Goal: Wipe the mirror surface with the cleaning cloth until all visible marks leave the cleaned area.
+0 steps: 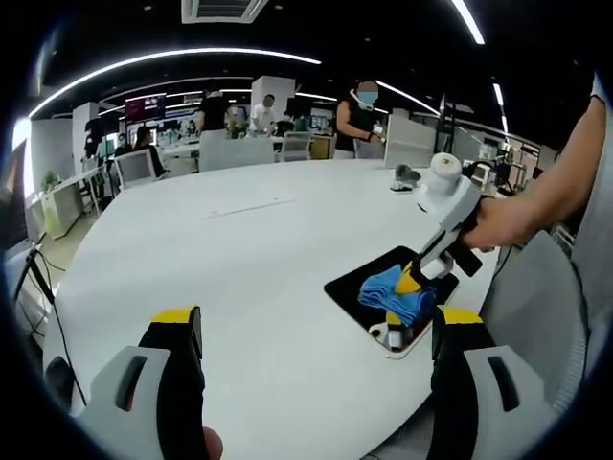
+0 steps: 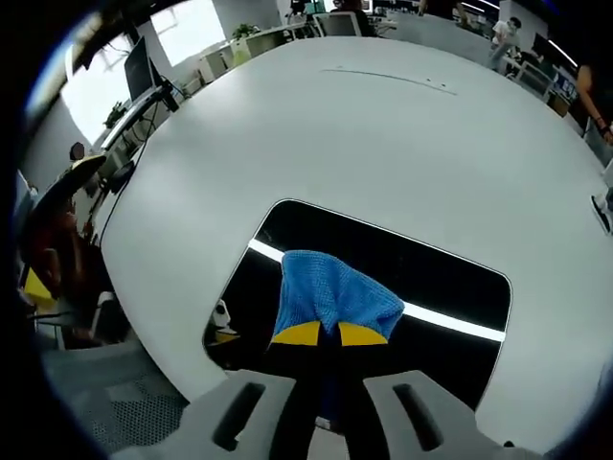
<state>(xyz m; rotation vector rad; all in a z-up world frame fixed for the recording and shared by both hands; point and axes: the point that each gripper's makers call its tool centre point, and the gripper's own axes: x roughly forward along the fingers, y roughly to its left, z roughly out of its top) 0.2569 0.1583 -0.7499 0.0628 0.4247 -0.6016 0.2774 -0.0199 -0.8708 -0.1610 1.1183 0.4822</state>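
Mirror (image 2: 383, 264), one dark rounded rectangle, lies flat at the near edge of a large white table (image 2: 383, 125) in an open office with desks and people beyond. One blue cleaning cloth (image 2: 330, 292) rests on it, pinched by the right tool (image 2: 329, 333). The left tool (image 1: 316, 331) hovers wide apart, holding nothing.

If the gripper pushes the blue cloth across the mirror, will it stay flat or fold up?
The blue cloth looks soft and already bunched in the right gripper, so it will probably crumple instead of sliding stiffly. The mirror looks smooth and glossy, so the cloth should glide easily. It seems light.
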